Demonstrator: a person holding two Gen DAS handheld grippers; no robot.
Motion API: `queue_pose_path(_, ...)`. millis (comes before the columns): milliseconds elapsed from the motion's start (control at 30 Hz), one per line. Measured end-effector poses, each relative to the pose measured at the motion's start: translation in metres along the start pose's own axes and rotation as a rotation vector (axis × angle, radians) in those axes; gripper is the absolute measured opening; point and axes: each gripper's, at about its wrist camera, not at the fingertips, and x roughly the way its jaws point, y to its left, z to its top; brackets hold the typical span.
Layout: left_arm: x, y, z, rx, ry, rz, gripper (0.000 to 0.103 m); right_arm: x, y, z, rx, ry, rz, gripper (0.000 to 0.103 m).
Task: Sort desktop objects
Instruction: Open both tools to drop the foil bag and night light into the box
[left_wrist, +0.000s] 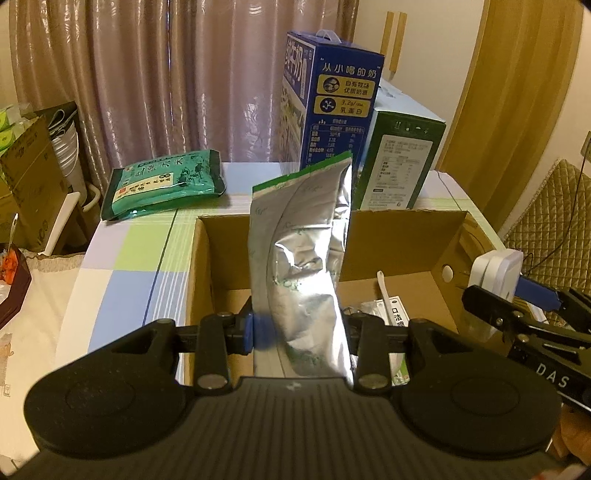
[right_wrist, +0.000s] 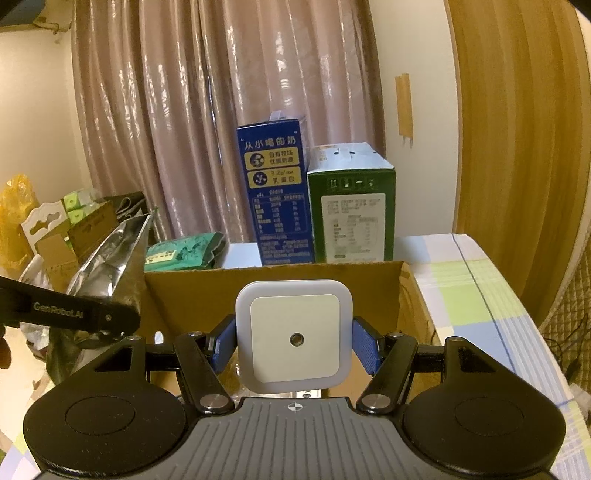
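The left gripper (left_wrist: 299, 338) is clamped on a silver pouch (left_wrist: 304, 266), held upright over the open box (left_wrist: 402, 254). The right gripper (right_wrist: 294, 345) is clamped on a white square night light (right_wrist: 294, 336), held above the box's (right_wrist: 273, 291) near side. Inside the box lie a white packet (left_wrist: 395, 314) and other small items. The box sits on a checked tablecloth (left_wrist: 136, 258). A green bag (left_wrist: 166, 182) lies at the table's far left. A blue carton (left_wrist: 328, 99) and a green carton (left_wrist: 399, 162) stand just behind the box.
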Motion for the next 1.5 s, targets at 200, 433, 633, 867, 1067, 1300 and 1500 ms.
queue_pose_path(200, 0.004, 0.001, 0.0, 0.0, -0.029, 0.006, 0.032, 0.002, 0.0, -0.002, 0.001, 0.004, -0.004, 0.062)
queue_pose_path(433, 0.002, 0.004, -0.003, 0.001, -0.041, 0.023, 0.04, 0.004, -0.004, -0.003, 0.009, 0.014, -0.015, 0.062)
queue_pose_path(633, -0.002, 0.006, -0.006, 0.008, -0.039, 0.022, 0.042, 0.006, -0.008, -0.005, 0.016, 0.017, -0.042, 0.063)
queue_pose_path(867, -0.004, 0.004, -0.01, 0.021, -0.039, 0.013, 0.048, 0.009, -0.025, -0.008, 0.088, 0.007, -0.046, 0.079)
queue_pose_path(1067, -0.005, 0.005, -0.014, 0.035, -0.034, 0.018, 0.052, 0.001, -0.038, -0.003, 0.148, -0.04, -0.056, 0.08)
queue_pose_path(1300, -0.011, 0.009, -0.018, 0.035, -0.043, 0.02, 0.058, -0.002, -0.039, -0.002, 0.154, -0.049, -0.059, 0.081)
queue_pose_path(1500, -0.016, 0.007, -0.02, 0.044, -0.044, 0.012, 0.058, -0.005, -0.036, -0.002, 0.148, -0.061, -0.058, 0.082)
